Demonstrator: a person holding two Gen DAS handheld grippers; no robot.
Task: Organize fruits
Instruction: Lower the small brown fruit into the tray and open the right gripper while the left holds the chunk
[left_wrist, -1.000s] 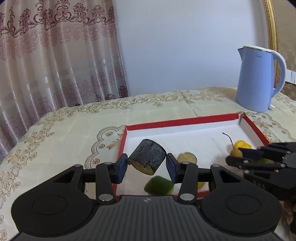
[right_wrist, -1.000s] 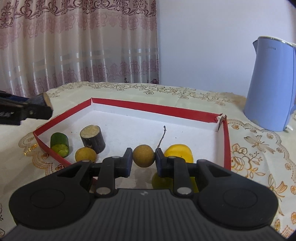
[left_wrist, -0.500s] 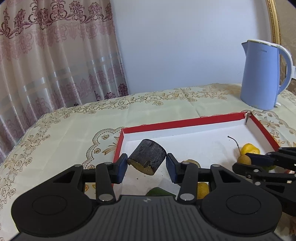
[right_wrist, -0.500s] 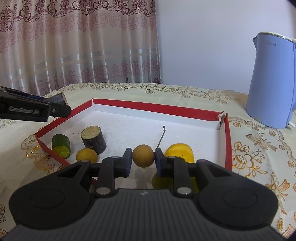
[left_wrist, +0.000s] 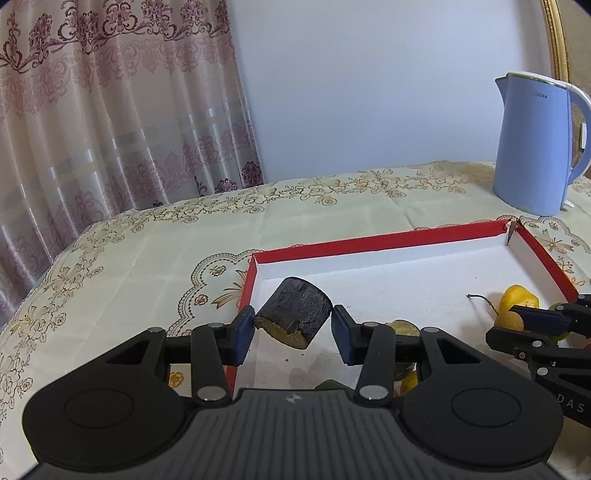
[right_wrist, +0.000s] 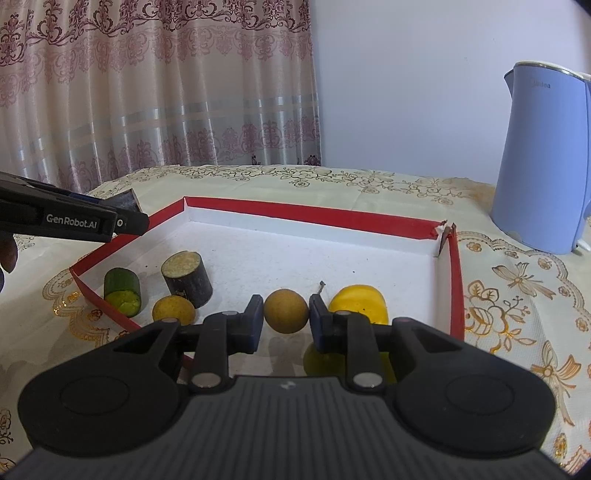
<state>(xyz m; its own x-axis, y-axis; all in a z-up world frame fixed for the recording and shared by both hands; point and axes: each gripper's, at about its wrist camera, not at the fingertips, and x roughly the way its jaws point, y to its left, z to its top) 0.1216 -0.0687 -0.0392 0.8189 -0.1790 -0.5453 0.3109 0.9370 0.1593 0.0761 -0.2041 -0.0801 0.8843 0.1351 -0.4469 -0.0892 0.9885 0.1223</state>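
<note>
The left gripper (left_wrist: 293, 330) pinches a short dark-skinned sugarcane segment (left_wrist: 293, 316) between its blue-padded fingers, both pads pressed against the bark. The segment's long axis is tilted: its pale yellow cut face points down and toward the camera, and its far end rises away toward the back wall of the shallow white tray with red-taped rim (left_wrist: 373, 240). It hangs above the tray's near left corner, clear of the white floor. The right gripper (right_wrist: 286, 314) is closed on a small round tan longan fruit (right_wrist: 286, 311), the pads touching it on either side, low over the tray floor; a thin dark stem (right_wrist: 321, 286) shows just above the right pad. Right of that fruit, partly behind the right finger, lies a yellow lumpy fruit (right_wrist: 360, 301). To the left in the right wrist view stand a second dark sugarcane piece (right_wrist: 187, 273), upright with its pale cut end up, a green-skinned cylinder piece (right_wrist: 122, 288) lying with its cut face toward the camera, and a small yellow round fruit (right_wrist: 173, 310) touching the cane piece. A pale blue electric kettle (right_wrist: 546, 158) stands on the cream embroidered tablecloth (left_wrist: 147, 258), beyond the tray's far right corner.
</note>
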